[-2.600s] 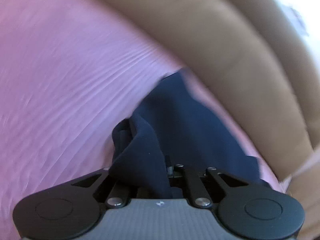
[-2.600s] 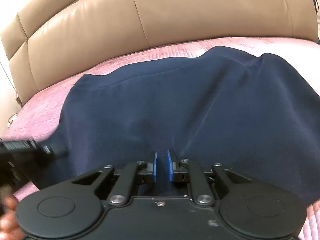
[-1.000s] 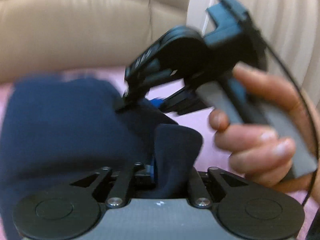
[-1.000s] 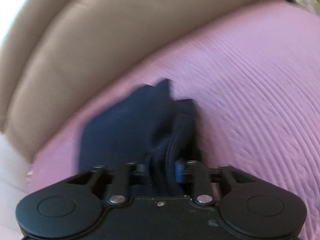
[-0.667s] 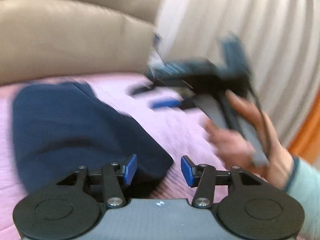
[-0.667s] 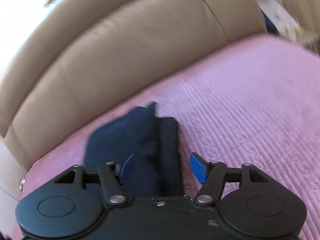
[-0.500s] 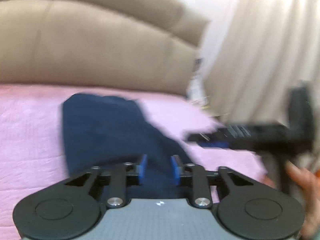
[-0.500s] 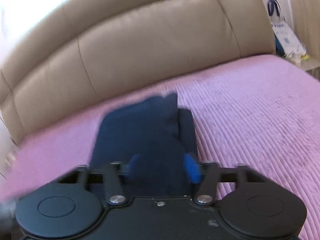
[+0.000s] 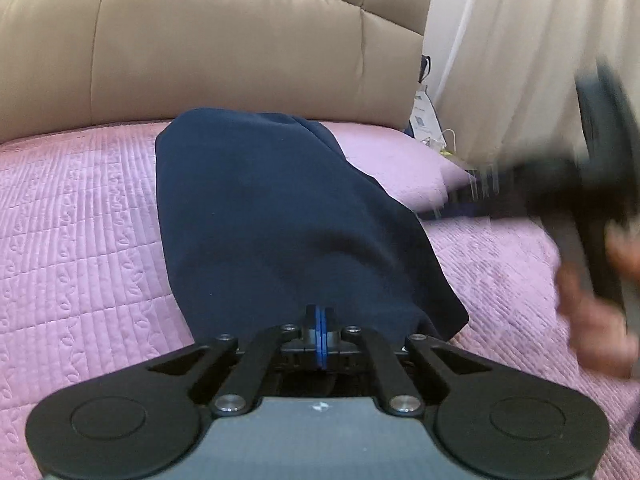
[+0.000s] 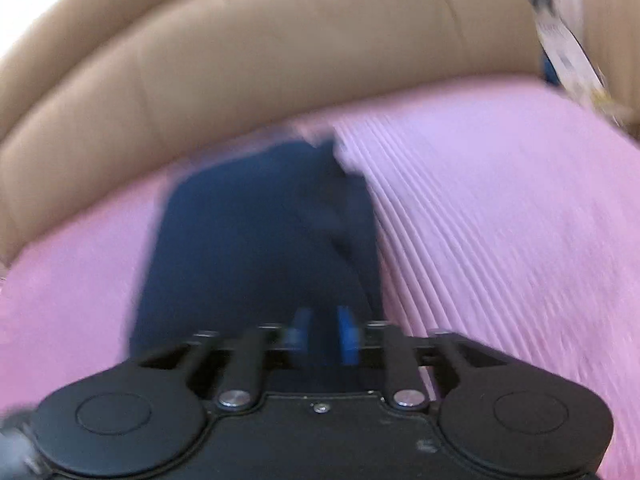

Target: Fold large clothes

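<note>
The folded garment [image 9: 280,216] looks soft and limp; grip its near hem. Left hand-held gripper [image 9: 320,336] is together, empty; right hand-held gripper [image 10: 322,334] apart.

A bed [image 9: 80,216] with a pink quilted cover carries a folded navy garment [image 9: 280,216], lying near the tan headboard [image 9: 200,48].

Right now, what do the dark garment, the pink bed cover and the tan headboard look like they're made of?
The garment looks like a soft, matte navy knit or fleece: it absorbs light and drapes in rounded folds. The bed cover seems to be quilted fabric, with stitched ribs and a faint embossed pattern. The headboard looks like leather or a leather imitation: smooth padded panels with seams and a soft sheen.
</note>
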Demonstrator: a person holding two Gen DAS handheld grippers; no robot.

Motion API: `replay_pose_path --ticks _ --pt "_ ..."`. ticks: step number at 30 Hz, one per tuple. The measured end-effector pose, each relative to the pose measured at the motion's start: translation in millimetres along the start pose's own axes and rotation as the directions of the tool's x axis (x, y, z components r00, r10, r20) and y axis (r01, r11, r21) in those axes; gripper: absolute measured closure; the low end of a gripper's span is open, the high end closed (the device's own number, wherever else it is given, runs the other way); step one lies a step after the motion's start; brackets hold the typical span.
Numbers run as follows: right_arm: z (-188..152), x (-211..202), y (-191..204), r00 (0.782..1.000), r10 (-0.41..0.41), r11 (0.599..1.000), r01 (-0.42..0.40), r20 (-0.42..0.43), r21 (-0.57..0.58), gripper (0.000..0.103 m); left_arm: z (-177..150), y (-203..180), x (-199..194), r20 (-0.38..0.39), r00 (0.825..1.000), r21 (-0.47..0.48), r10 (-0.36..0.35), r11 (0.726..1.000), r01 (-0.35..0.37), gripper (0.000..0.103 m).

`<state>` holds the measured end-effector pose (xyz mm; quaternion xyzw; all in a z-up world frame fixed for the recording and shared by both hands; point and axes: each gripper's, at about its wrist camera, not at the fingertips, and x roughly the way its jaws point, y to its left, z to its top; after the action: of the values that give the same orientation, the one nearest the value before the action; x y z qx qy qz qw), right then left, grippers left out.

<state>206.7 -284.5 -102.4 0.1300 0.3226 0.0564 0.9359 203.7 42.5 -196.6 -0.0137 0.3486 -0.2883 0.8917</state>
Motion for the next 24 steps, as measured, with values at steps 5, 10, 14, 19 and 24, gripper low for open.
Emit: replay_pose_path --ticks 5,10,14,19,24 --pt "55 54 27 0.994 0.109 0.994 -0.109 0.018 -0.032 0.049 7 13 3 -0.002 0.998 -0.042 -0.067 0.997 0.067 0.1" --pt "69 128 38 0.998 0.015 0.998 -0.019 -0.069 -0.053 0.103 10 9 2 -0.017 0.998 0.025 -0.066 0.997 0.067 0.1" --pt "79 151 27 0.99 -0.113 0.994 0.113 -0.079 -0.007 0.103 14 8 5 -0.061 0.996 0.059 -0.071 0.995 0.075 0.099" --pt "69 99 25 0.995 -0.099 0.995 0.099 -0.008 0.01 0.096 17 13 -1 -0.042 0.99 0.043 -0.137 0.989 0.139 0.099" --pt "21 26 37 0.998 -0.054 0.998 0.053 -0.026 -0.046 0.092 22 8 -16 0.011 0.985 0.01 -0.173 0.985 0.173 0.096"
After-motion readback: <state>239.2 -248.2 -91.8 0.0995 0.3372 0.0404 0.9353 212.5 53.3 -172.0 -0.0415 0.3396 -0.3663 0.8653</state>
